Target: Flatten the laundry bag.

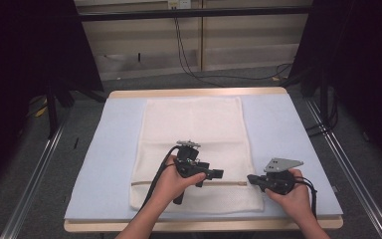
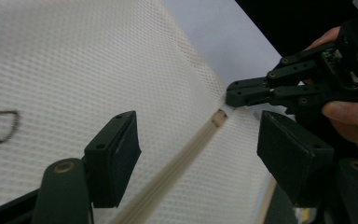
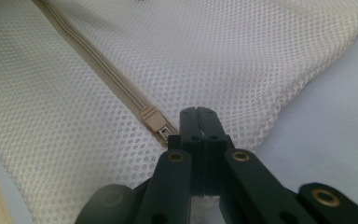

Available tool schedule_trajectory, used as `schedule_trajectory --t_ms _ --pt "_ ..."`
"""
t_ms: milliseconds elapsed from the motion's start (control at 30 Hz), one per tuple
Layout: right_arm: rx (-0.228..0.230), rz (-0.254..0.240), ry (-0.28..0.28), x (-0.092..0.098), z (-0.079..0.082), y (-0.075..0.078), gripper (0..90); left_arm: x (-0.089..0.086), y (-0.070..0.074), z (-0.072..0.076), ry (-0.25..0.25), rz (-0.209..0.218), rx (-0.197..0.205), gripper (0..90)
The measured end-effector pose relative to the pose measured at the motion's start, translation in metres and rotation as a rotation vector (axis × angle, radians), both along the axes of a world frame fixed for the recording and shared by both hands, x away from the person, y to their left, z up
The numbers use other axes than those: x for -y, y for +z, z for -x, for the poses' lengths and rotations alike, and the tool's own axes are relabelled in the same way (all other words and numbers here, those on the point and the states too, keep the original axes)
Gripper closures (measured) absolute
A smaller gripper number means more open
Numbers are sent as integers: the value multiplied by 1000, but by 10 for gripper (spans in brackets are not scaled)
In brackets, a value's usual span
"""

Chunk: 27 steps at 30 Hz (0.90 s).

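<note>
On the counter (image 1: 298, 124), the right hand-held gripper (image 1: 252, 179) pinches the mesh bag (image 1: 194, 124) by its zipper (image 3: 121, 86); the left hand-held gripper (image 1: 218, 174) hovers open, empty, above the zipper.

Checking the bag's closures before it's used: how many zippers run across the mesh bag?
1. A single beige zipper crosses the mesh bag near its front end; its slider sits at the right gripper.

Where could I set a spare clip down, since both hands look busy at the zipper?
Bare blue mat lies left of the mesh bag, and more to its right, toward the table's far right corner. It is crowded at the zipper, where the left tongs and right tongs meet.
</note>
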State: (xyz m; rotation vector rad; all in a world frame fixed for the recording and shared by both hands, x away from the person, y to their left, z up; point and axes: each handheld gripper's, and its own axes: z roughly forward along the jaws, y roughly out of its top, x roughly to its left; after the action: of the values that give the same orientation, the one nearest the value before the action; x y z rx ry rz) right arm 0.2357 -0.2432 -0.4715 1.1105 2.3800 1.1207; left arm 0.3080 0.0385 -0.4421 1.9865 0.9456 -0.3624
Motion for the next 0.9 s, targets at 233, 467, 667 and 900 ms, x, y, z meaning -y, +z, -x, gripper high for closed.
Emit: schedule_trajectory --t_ms 233,467,667,900 --pt "-25 18 10 -1 2 -7 900 16 -9 1 -17 24 -147 422" --pt "-23 18 16 -1 2 -7 900 34 -16 1 -31 25 -162 422" --pt "-37 4 6 0 2 -8 900 42 -18 0 -16 23 -207 434" --pt "-33 0 12 -1 4 -8 900 51 -19 5 -9 3 -217 488"
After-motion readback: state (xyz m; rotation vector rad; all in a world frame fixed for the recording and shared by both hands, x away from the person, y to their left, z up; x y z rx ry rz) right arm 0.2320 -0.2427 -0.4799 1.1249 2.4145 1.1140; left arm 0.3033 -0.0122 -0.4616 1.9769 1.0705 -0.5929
